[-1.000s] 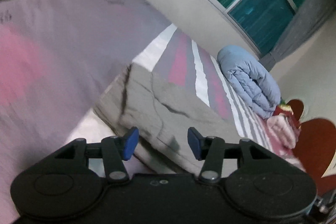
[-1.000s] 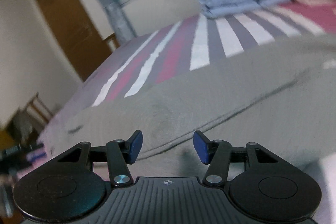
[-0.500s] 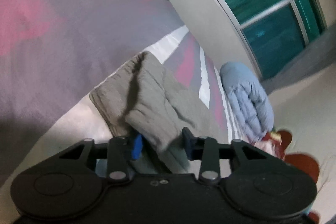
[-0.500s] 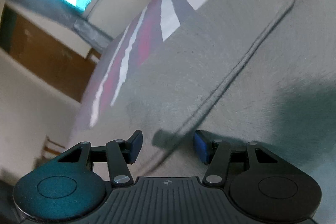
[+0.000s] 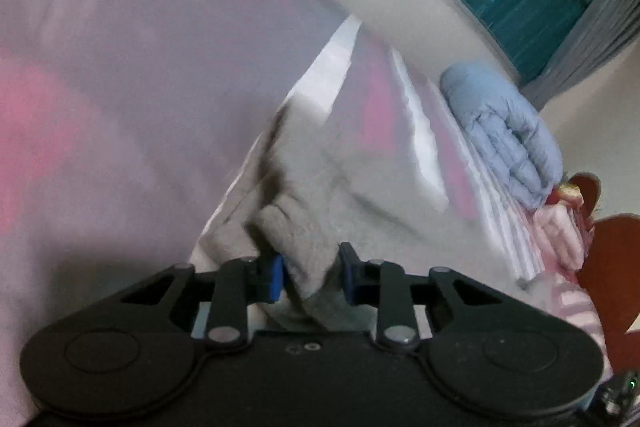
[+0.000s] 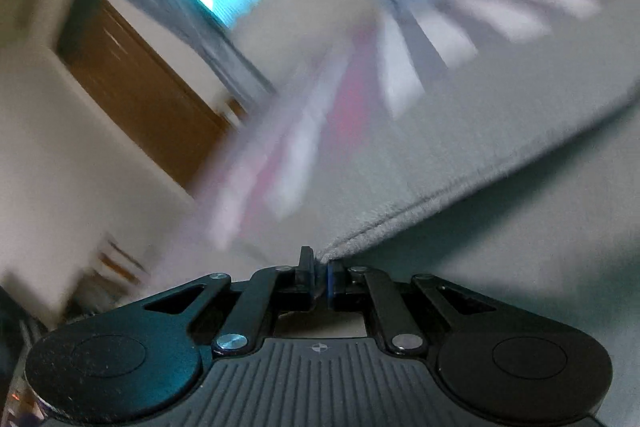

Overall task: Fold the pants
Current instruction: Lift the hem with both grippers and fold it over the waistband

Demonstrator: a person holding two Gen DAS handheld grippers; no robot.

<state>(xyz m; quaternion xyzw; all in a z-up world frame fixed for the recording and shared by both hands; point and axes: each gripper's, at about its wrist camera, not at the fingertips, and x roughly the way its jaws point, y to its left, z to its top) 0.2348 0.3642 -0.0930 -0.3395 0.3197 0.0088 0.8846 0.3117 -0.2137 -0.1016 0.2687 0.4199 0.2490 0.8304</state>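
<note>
Grey pants point(image 5: 360, 179) lie spread on a bed with a striped sheet point(image 5: 372, 99). In the left wrist view my left gripper point(image 5: 311, 277) has a thick bunched fold of the grey cloth between its blue pads point(image 5: 276, 275). Its jaws are closing and the pads press on the fold from both sides. In the right wrist view the pants point(image 6: 460, 163) fill the right half, blurred by motion. My right gripper point(image 6: 319, 275) is shut on a thin seamed edge of them, and the seam runs up and to the right from the fingertips.
A large lilac and pink cloth point(image 5: 120, 87) fills the left of the left wrist view. A folded blue duvet point(image 5: 504, 135) and pink bedding point(image 5: 560, 235) lie at the far end of the bed, by a dark red headboard point(image 5: 612, 259). A wooden door point(image 6: 132, 79) stands at the left.
The left jaws have closed in on a fold of the pants. The right gripper came down onto the pants, rolled, and snapped shut on their seamed edge.
</note>
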